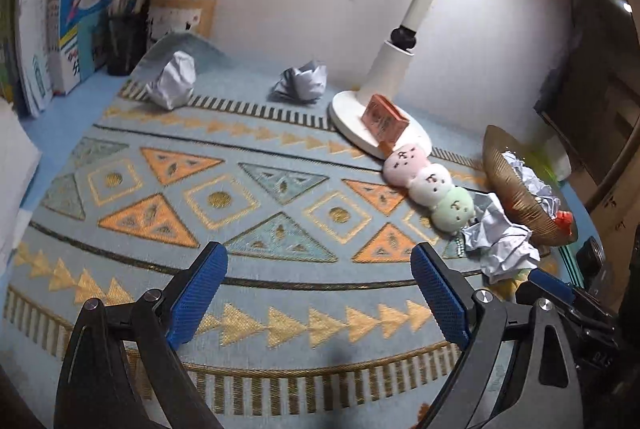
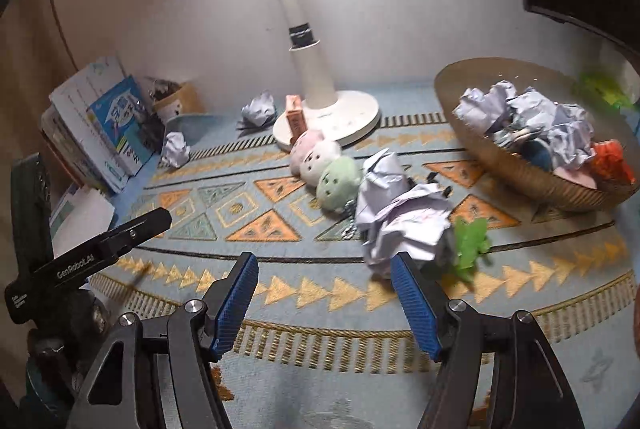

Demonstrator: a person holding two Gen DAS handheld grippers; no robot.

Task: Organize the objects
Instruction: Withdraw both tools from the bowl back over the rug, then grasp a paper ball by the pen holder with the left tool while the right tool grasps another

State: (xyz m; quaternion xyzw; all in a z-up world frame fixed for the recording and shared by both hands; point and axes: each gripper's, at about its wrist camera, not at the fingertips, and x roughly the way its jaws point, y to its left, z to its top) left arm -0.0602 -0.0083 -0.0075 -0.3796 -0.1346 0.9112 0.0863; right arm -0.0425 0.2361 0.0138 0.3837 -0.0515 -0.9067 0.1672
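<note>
Crumpled paper balls lie on the patterned blue mat [image 1: 280, 165]: one at the back left [image 1: 173, 80], one at the back middle [image 1: 301, 82], and a big one near the basket [image 1: 505, 241], also in the right wrist view [image 2: 400, 217]. A gold basket [image 2: 516, 165] holds several paper balls. My left gripper [image 1: 320, 289] is open and empty over the mat. My right gripper [image 2: 324, 293] is open and empty, its right finger just in front of the big paper ball. A three-ball plush toy [image 2: 324, 165] and a green toy [image 2: 472, 241] lie next to that paper.
A white lamp base [image 1: 376, 125] with an orange box [image 1: 384, 119] on it stands at the back. Books [image 1: 80, 25], a pen holder [image 1: 124, 41] and a cup [image 1: 182, 13] line the back left. The left gripper's body [image 2: 88, 249] sits left of my right gripper.
</note>
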